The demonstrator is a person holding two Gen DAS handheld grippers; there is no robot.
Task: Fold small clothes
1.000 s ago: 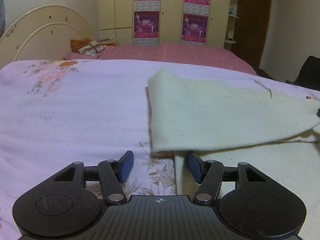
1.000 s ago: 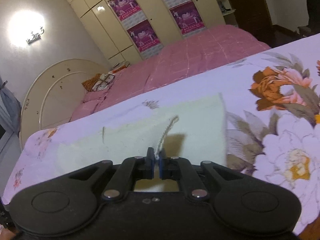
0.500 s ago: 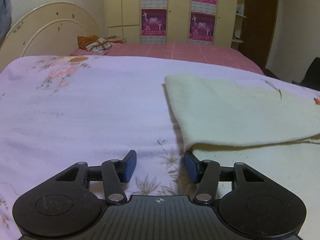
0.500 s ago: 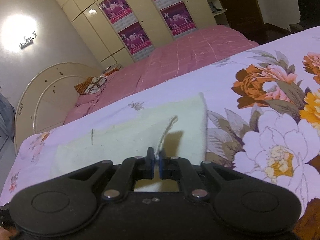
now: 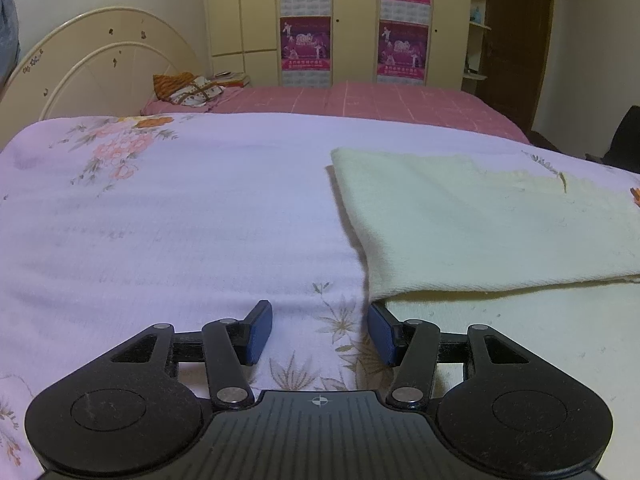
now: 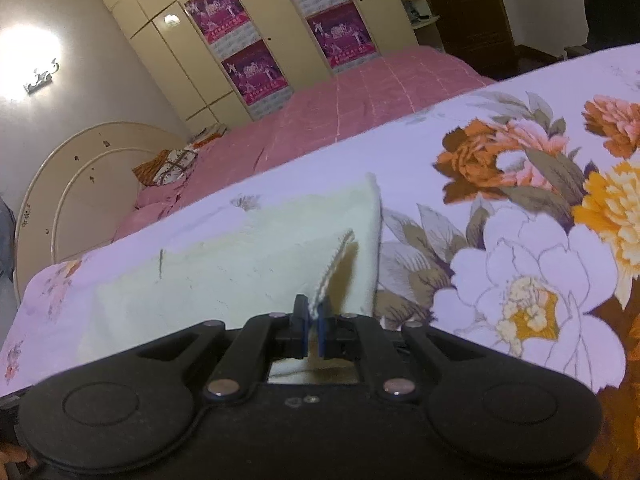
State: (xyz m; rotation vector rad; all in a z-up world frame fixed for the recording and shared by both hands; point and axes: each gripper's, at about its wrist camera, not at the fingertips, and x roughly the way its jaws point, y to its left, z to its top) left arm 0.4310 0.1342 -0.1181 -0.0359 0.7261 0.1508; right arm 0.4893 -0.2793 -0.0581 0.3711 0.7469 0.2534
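while your two grippers hang over the flowered bedspread (image 5: 180, 220), the scene reads so:

cloth: a pale cream cloth (image 5: 480, 220) lies folded over on the right half of the bedspread in the left wrist view, its upper layer lapped over the lower one.

left gripper: your left gripper (image 5: 319, 330) hovers just off the cloth's near left corner, jaws parted with only floral sheet between them; they have just been closing a little, and the right pad may be touching the cloth's edge, hard to tell.

right gripper: your right gripper (image 6: 313, 326) is clamped tight on a raised corner of the cloth, which tents up from the pads.

background: a pink bed (image 6: 340, 108), a cream headboard (image 5: 100, 60) and a wardrobe (image 5: 352, 20) with posters.
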